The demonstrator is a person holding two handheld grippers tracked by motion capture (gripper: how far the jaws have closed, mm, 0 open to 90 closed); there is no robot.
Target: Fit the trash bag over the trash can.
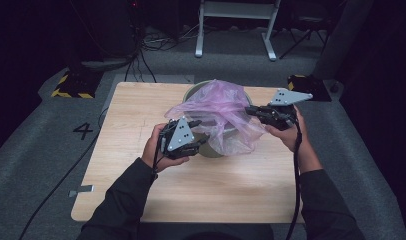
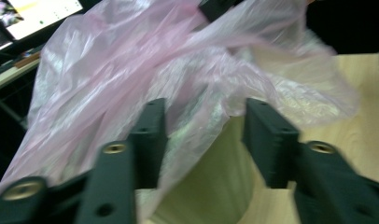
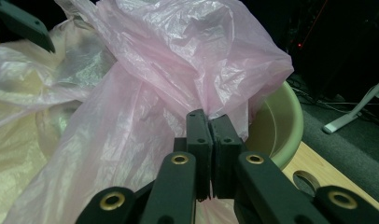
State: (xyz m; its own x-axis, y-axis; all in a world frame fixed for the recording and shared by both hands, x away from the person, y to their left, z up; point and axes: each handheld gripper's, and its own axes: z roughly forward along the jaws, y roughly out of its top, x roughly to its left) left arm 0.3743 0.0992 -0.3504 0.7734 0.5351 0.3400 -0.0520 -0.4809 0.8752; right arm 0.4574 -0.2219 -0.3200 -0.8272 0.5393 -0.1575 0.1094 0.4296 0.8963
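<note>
Thin, crinkled pink plastic bag, glossy and translucent, pinched in the matt black right gripper; behind it a smooth pale-green plastic bin on a matt light wood-grain table

A bin stands on the table, toward its far middle, with a plastic bag draped over and in it. The left gripper sits at the bin's near left side, the right gripper at its right, clamped on the bag's edge
</note>
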